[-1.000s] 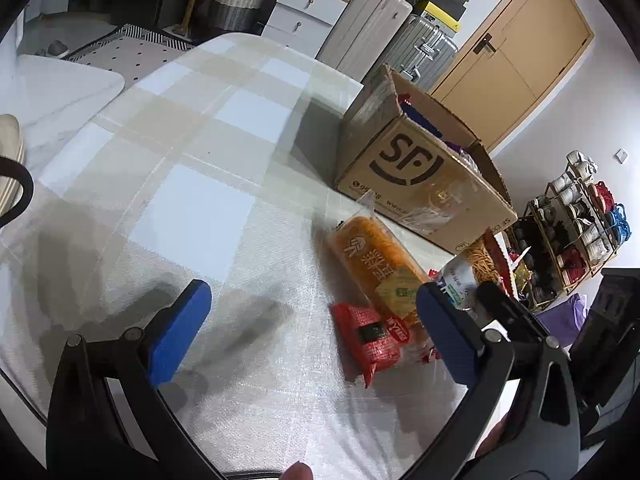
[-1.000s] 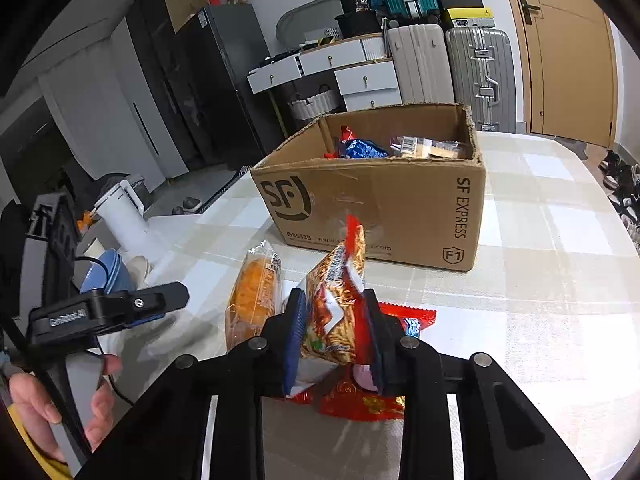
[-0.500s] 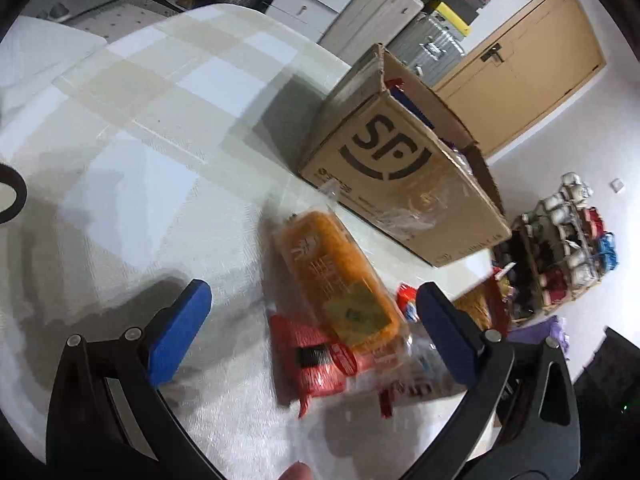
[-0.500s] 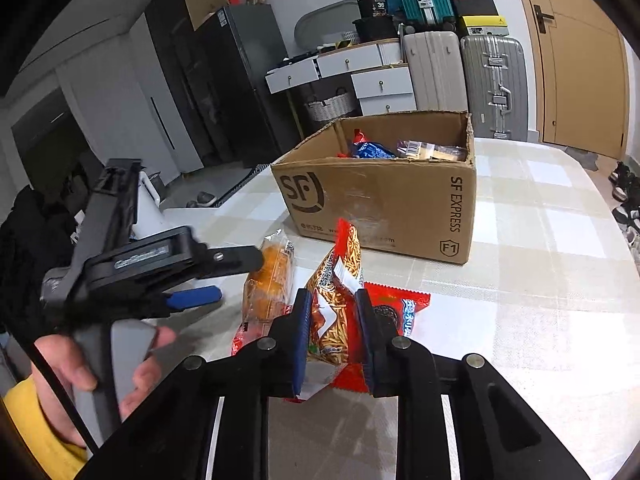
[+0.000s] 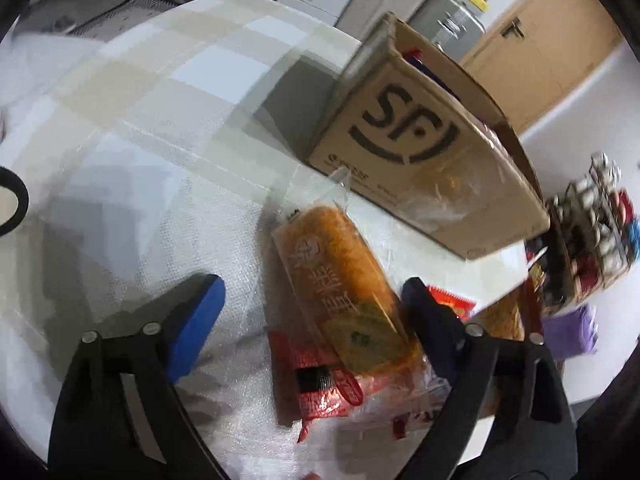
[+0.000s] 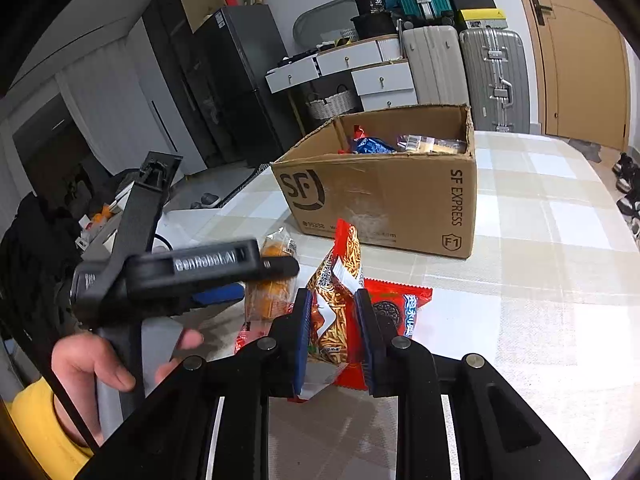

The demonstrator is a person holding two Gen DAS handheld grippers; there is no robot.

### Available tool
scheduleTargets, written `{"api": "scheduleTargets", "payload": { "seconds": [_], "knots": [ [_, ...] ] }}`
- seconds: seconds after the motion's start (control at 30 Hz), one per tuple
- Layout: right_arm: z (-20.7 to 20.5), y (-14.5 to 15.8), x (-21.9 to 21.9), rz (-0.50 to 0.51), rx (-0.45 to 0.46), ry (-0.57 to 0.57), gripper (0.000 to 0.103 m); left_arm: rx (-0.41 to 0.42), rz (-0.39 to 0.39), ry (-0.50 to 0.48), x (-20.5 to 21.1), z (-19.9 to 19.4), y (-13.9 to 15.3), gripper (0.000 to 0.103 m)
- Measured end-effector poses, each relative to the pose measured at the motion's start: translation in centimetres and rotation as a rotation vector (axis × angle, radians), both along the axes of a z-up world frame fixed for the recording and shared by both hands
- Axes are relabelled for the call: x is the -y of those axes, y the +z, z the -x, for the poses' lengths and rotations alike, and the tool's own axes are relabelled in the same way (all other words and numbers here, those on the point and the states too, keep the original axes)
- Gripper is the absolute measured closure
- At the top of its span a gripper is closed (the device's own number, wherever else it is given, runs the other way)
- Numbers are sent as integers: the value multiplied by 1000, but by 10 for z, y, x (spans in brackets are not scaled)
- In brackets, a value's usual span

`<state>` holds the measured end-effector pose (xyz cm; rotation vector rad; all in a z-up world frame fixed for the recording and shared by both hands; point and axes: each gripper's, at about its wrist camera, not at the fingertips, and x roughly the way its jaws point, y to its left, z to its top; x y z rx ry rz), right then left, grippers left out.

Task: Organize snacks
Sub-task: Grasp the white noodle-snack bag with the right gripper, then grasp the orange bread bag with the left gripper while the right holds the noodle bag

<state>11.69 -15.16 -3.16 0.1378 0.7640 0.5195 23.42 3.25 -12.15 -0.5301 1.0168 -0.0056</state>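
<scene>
- Snacks outside the box numbered four, as far as could be counted: one noodle-snack bag (image 6: 335,304), one orange bread loaf in clear wrap (image 5: 340,276), one red cookie packet (image 6: 394,304) and one red sachet (image 5: 320,380).
- One cardboard box (image 6: 384,196) stood on the checked tablecloth (image 6: 540,240) in the upper middle of the right wrist view, open-topped, with several packets inside, among them a blue one (image 6: 370,145) and a clear one (image 6: 424,142); their full count could not be told.
- The right gripper (image 6: 335,340), at the lower centre of that view, was clamped on the noodle-snack bag, which stood upright between the two blue pads.
- The red cookie packet lay flat on the cloth just behind and right of that bag.
- The left gripper (image 5: 310,308) had its fingers spread wide, one blue pad (image 5: 196,316) at lower left of the left wrist view, the other at lower right, holding nothing.
- The bread loaf lay between those fingers, its far end pointing to the box.
- The red sachet lay under the loaf's near end, low in the frame.
- One hand (image 6: 100,360) gripped the left tool at the lower left of the right wrist view.
- Three suitcases stood upright by the door (image 6: 580,48) at the upper right, with a fourth, teal one lying on top.
</scene>
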Motion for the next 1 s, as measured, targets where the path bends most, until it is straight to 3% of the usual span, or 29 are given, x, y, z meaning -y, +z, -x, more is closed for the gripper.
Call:
{"api": "scheduleTargets", "payload": {
  "seconds": [0.1, 0.17, 0.23, 0.63, 0.7, 0.87, 1.0],
  "knots": [
    [1, 1, -1, 5, 4, -1, 82, 17, 47, -37, -2, 0, 3, 42],
    [2, 2, -3, 6, 6, 0, 82, 44, 69, -63, -4, 3, 7, 62],
    [4, 3, -3, 4, 10, 0, 82, 67, 79, -73, -7, 7, 11, 70],
    [17, 9, -10, 8, 24, 39, 82, 92, 162, -98, -41, 35, 18, 74],
    [21, 9, -14, 20, 21, 59, 82, 95, 146, -102, -46, 40, 20, 75],
    [35, 4, -32, 96, 22, 97, 82, 124, 90, -137, -52, 53, 28, 86],
    [40, 0, -45, 210, 60, 73, 81, 114, 81, -159, -55, 58, 26, 86]
  ]
}}
